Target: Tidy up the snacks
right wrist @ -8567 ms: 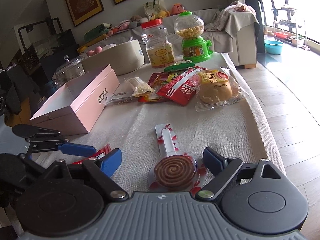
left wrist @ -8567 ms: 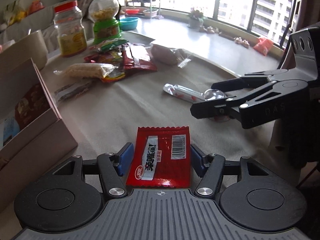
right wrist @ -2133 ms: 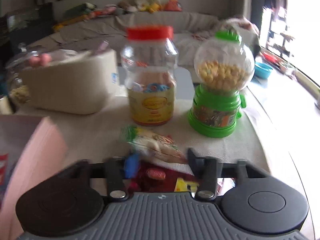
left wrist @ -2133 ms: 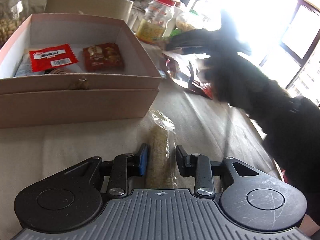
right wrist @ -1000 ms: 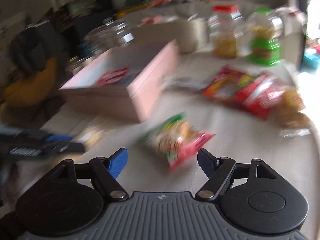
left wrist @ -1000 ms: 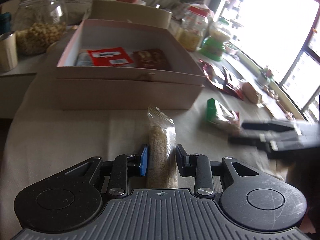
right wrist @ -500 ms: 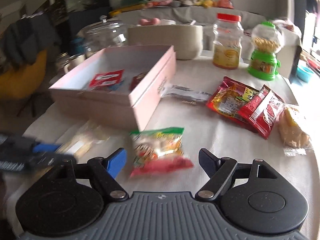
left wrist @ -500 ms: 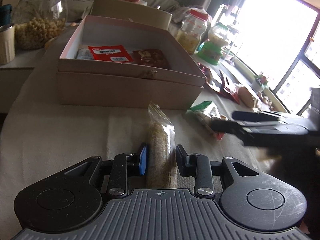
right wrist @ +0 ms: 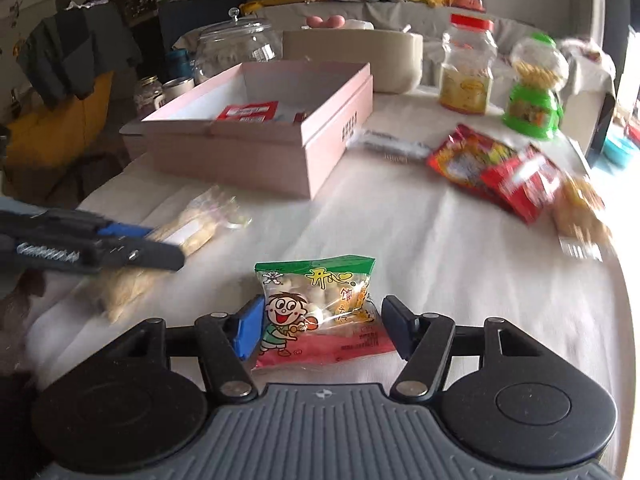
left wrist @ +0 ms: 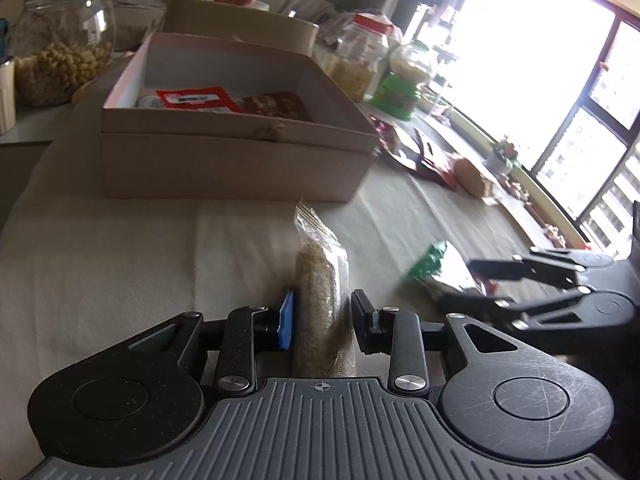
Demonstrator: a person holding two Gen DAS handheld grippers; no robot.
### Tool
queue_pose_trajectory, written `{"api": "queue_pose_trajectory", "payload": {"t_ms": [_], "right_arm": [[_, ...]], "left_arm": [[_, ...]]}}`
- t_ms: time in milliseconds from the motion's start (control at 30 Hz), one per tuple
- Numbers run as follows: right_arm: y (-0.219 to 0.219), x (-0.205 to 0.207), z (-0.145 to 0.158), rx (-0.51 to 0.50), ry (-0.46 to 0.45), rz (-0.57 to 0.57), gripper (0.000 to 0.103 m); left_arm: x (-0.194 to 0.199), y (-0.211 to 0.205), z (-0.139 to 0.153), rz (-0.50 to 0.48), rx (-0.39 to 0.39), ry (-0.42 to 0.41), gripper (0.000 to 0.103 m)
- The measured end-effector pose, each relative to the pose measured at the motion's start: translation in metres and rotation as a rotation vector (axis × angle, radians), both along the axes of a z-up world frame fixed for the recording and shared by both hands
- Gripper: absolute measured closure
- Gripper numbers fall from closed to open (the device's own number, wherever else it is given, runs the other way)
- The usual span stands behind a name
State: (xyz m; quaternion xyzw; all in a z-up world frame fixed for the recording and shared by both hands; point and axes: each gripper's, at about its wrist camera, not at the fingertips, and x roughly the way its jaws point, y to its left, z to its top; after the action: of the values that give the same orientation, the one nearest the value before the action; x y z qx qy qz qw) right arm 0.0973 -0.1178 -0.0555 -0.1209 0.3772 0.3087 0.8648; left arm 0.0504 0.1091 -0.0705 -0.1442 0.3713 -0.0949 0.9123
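My left gripper (left wrist: 322, 320) is shut on a long clear packet of pale grain bar (left wrist: 320, 276), which lies on the beige cloth in front of the pink box (left wrist: 224, 168). The right wrist view shows that gripper (right wrist: 164, 245) at the left with the packet (right wrist: 196, 228). My right gripper (right wrist: 322, 328) straddles a green-and-red cartoon snack pack (right wrist: 320, 304) lying on the cloth. Its jaws are closing, with the pack between the pads. The open box (right wrist: 336, 120) holds a red packet (left wrist: 192, 98) and a brown one (left wrist: 276, 106).
Red snack bags (right wrist: 500, 168), a bun in a clear bag (right wrist: 580, 208) and a silver packet (right wrist: 388, 146) lie right of the box. A red-lidded jar (right wrist: 466, 76), green candy dispenser (right wrist: 534, 92), beige tub (right wrist: 360, 56) and glass jar (left wrist: 60, 52) stand behind. The table's edge (right wrist: 616, 320) curves at right.
My right gripper has come in around the green pack and its jaws have narrowed on it. The left gripper has kept still, shut on the clear packet.
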Motion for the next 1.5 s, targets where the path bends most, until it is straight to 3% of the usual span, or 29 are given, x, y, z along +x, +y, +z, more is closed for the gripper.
{"api": "queue_pose_trajectory", "payload": {"t_ms": [167, 367, 600, 967, 1133, 1267, 1400, 1500], "right_arm": [[-0.015, -0.030, 0.004, -0.013, 0.027, -0.002, 0.039], [-0.008, -0.042, -0.002, -0.087, 0.001, -0.003, 0.016], [-0.007, -0.041, -0.008, -0.059, 0.005, -0.014, 0.001], [-0.014, -0.044, -0.009, -0.022, 0.000, 0.004, 0.000], [-0.017, -0.040, -0.006, 0.009, -0.012, -0.039, 0.011], [-0.009, -0.049, -0.004, -0.061, -0.064, 0.008, 0.040], [-0.008, -0.052, 0.001, -0.067, -0.060, 0.030, 0.044], [-0.010, -0.051, 0.020, -0.044, -0.113, 0.023, 0.045]], "left_arm": [[-0.015, -0.013, 0.003, -0.045, 0.003, 0.035, 0.069], [-0.029, -0.028, 0.008, -0.058, 0.056, 0.069, 0.068], [-0.032, -0.039, 0.009, -0.053, 0.121, 0.076, 0.068], [-0.047, -0.051, 0.005, -0.088, 0.220, 0.010, 0.066], [-0.046, -0.047, 0.005, -0.076, 0.189, 0.016, 0.067], [-0.050, -0.045, 0.006, -0.053, 0.177, 0.016, 0.068], [-0.058, -0.038, 0.010, -0.028, 0.139, 0.004, 0.069], [-0.062, -0.024, 0.031, 0.015, 0.108, -0.078, 0.070]]}}
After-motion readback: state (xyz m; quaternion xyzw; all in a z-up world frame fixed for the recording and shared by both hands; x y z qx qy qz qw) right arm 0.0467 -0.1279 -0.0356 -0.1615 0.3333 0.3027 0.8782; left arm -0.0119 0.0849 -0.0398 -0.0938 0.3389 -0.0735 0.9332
